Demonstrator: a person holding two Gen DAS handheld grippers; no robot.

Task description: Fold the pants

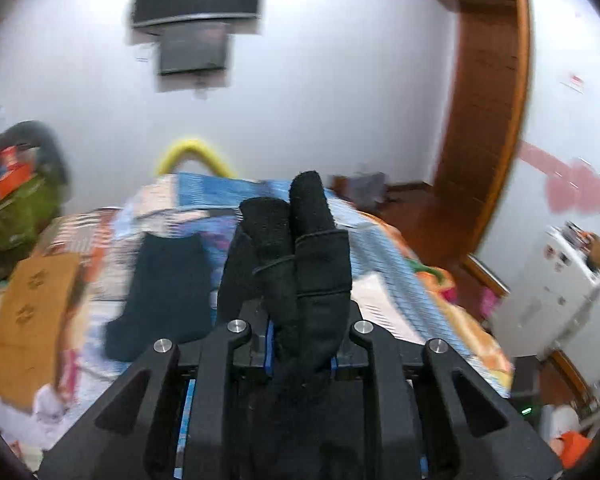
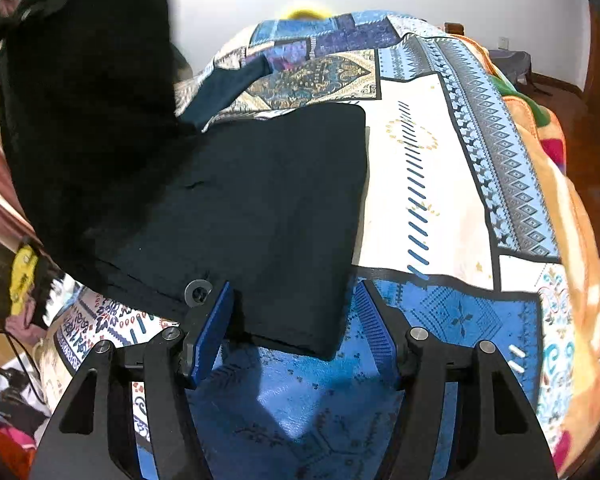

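Left fingers: your left gripper (image 1: 290, 216) is clamped on a bunched fold of the black pants (image 2: 260, 208), cloth draped over both tips.
Right fingers: your right gripper (image 2: 296, 320) stands apart, blue pads either side of the pants' near corner, not pressing.
Pants: folded flat on the patterned bedspread (image 2: 440, 200), one part lifted at left.
Beyond: second dark garment (image 1: 164, 292) lying on the bed.

Black pants (image 2: 260, 208) ahead of the blue-padded right tongs (image 2: 296, 320), on a bedspread (image 2: 452, 184) patched in blue, cream and orange geometric prints; black cloth-wrapped fingers (image 1: 312, 240) on the left tongs (image 1: 296, 216), white wall (image 1: 340, 80) beyond
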